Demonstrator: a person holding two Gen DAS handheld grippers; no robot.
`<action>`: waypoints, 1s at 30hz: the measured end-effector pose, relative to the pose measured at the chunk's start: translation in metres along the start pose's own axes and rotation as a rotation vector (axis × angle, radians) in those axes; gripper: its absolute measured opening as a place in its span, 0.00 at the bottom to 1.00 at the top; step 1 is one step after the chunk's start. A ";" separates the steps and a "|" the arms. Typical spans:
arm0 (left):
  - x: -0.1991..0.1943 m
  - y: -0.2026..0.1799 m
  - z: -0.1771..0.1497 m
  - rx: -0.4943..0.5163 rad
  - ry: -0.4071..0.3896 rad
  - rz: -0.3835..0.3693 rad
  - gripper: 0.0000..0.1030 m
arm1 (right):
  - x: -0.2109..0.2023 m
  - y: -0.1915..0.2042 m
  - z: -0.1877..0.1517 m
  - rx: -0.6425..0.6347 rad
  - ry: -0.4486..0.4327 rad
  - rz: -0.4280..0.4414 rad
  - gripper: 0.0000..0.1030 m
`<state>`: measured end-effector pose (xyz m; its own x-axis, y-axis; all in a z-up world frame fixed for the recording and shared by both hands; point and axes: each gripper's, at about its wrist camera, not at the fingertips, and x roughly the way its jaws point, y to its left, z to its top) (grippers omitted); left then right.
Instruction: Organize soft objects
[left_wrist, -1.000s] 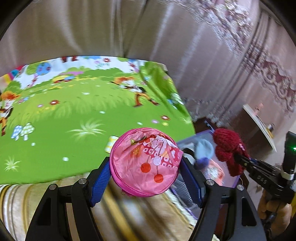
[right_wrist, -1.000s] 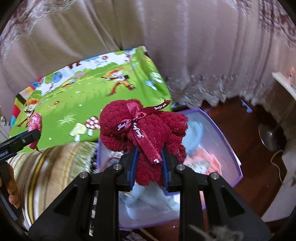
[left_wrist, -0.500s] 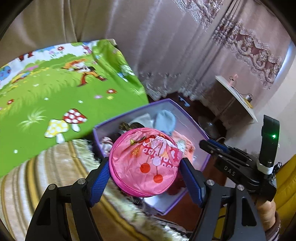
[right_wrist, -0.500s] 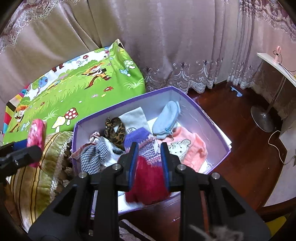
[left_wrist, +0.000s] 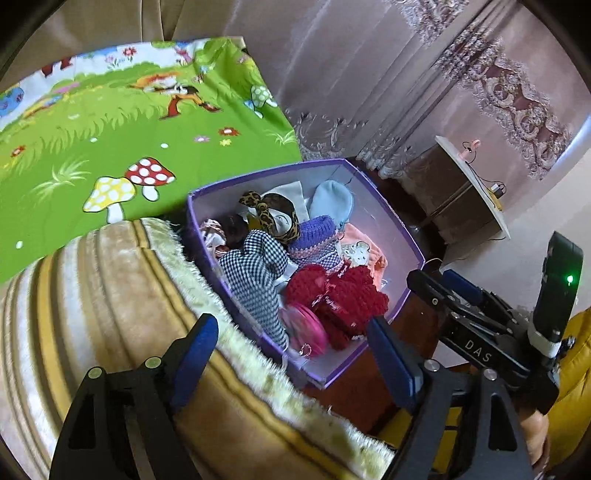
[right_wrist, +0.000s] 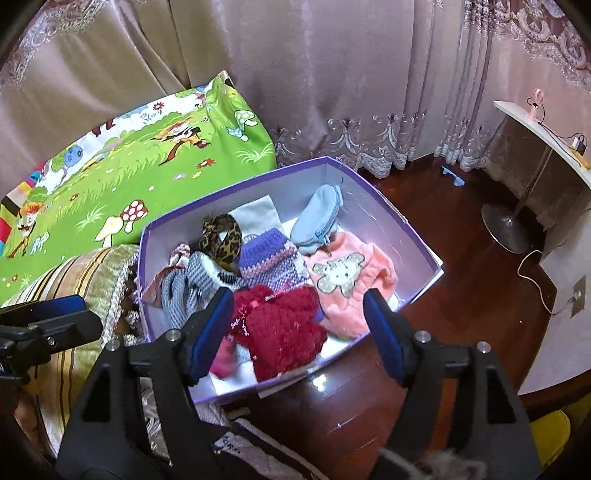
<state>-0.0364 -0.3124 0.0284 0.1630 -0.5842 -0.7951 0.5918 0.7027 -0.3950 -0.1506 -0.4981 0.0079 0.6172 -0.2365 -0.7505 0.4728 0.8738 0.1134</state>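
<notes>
A purple box (left_wrist: 384, 218) (right_wrist: 373, 206) stands on the floor with several soft things in it. The dark red knitted toy (left_wrist: 343, 295) (right_wrist: 280, 328) lies at its near end, and the round pink pouch (left_wrist: 304, 326) (right_wrist: 223, 356) rests beside it. My left gripper (left_wrist: 295, 362) hovers over the box's near corner, its jaws opening with nothing between the pads. My right gripper (right_wrist: 299, 332) hangs above the red toy, jaws opening, pads clear of it. Each gripper shows in the other's view, the right gripper (left_wrist: 454, 291) and the left gripper (right_wrist: 55, 314).
Also in the box are a checked cloth (left_wrist: 255, 273), a purple knit hat (right_wrist: 269, 258), a blue pouch (right_wrist: 317, 221), a peach garment (right_wrist: 351, 284) and a leopard band (right_wrist: 221, 240). A striped cushion (left_wrist: 110, 295) and green cartoon mat (left_wrist: 110, 129) lie left. Curtains, wooden floor (right_wrist: 461, 295), a fan stand (right_wrist: 509, 225).
Both grippers swung from the green mat over to the purple box and dipped. The right let go of the red toy, the left let go of the pink pouch; both now lie in the box.
</notes>
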 end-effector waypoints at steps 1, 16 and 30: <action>-0.003 0.000 -0.003 0.005 -0.010 0.007 0.81 | -0.003 0.002 -0.002 -0.009 -0.002 -0.008 0.75; -0.004 0.001 -0.009 -0.009 -0.016 0.002 0.87 | -0.024 0.011 -0.005 -0.036 -0.025 -0.047 0.76; -0.002 0.000 -0.010 -0.002 -0.012 0.015 0.88 | -0.020 0.008 -0.007 -0.029 -0.013 -0.041 0.76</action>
<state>-0.0442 -0.3073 0.0254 0.1812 -0.5789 -0.7950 0.5878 0.7119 -0.3843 -0.1635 -0.4830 0.0198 0.6059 -0.2776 -0.7455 0.4797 0.8751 0.0640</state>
